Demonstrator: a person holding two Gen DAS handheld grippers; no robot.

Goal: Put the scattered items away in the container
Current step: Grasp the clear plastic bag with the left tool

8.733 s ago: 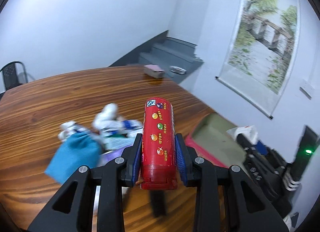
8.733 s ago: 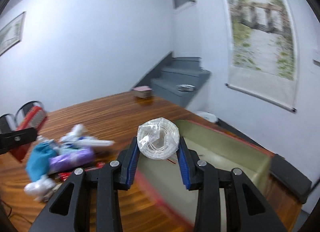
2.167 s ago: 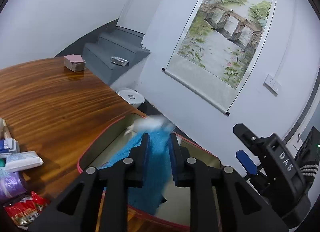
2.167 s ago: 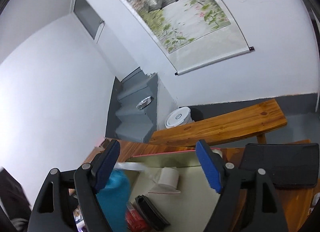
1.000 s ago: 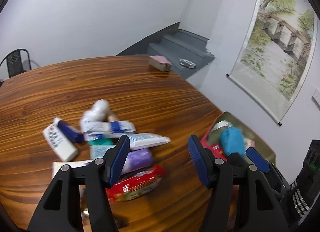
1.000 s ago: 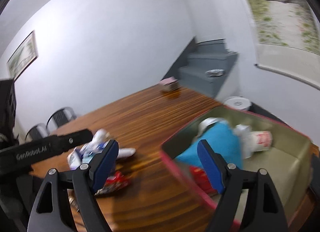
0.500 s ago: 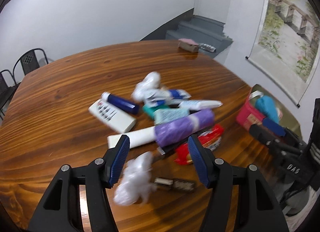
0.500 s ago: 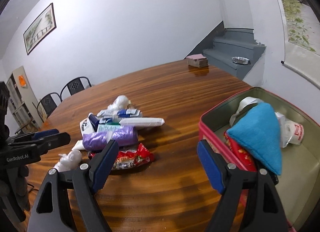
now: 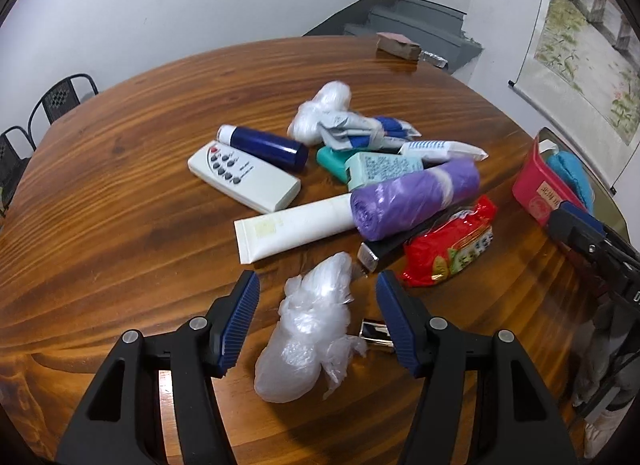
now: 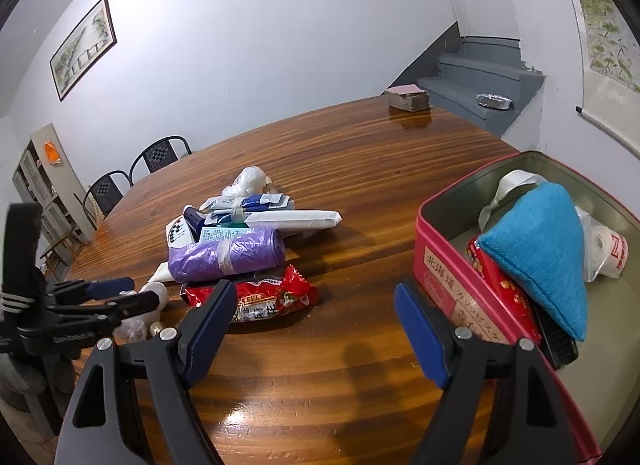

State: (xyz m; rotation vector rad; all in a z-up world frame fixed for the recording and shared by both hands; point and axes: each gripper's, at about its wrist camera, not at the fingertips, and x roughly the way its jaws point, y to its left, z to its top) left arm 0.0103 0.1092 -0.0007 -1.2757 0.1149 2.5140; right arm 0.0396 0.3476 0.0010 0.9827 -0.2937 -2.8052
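A red tin on the table's right holds a blue cloth, a red can and a white roll. Scattered items lie mid-table: a purple bag roll, a red snack pack, a white tube, a remote, a navy bottle. My left gripper is open, its jaws on either side of a crumpled clear plastic bag. My right gripper is open and empty above bare wood, between the snack pack and the tin.
The round wooden table fills both views. A small pink box sits at its far edge. Black chairs stand behind the table. Grey stairs rise at the back right. A small metal object lies beside the plastic bag.
My left gripper has let go of the blue cloth in the tin, swung back to the pile and come down around the clear plastic bag. My right gripper has turned from the tin toward the table.
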